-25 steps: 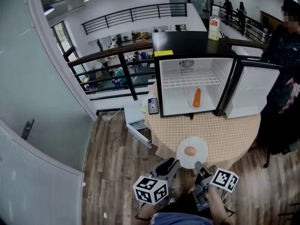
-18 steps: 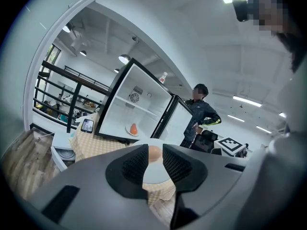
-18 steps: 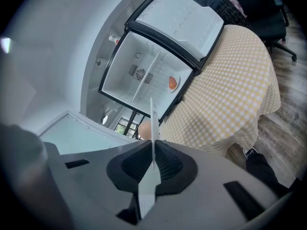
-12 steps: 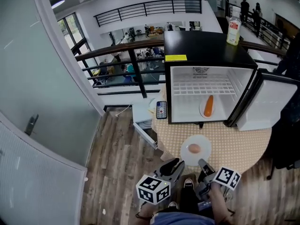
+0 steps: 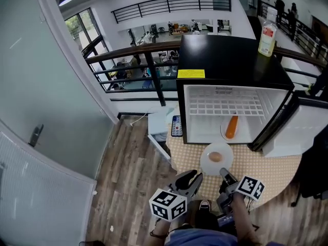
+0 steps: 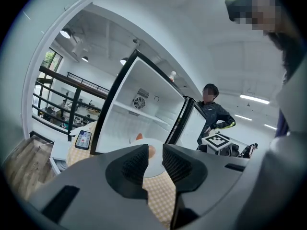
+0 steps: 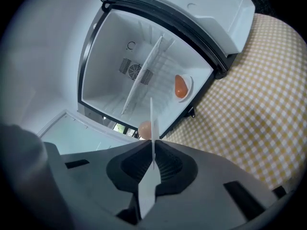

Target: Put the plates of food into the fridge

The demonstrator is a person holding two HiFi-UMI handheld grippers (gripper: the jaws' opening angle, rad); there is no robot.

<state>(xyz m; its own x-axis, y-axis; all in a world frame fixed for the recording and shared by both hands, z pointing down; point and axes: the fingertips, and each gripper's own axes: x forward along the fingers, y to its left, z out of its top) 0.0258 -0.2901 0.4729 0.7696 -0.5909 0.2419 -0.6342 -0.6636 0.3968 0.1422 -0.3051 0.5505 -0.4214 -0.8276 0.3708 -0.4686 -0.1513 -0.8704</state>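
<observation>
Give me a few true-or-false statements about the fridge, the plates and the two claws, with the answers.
1. The fridge has its door open. True.
2. The right claw is shut on the rim of a plate. True.
3. The fridge is empty. False: a second plate with an orange food on it lies inside.
4. The left claw grips the plate too. False: its jaws stand apart with nothing between them.
5. A bottle stands on top of the fridge. True.
</observation>
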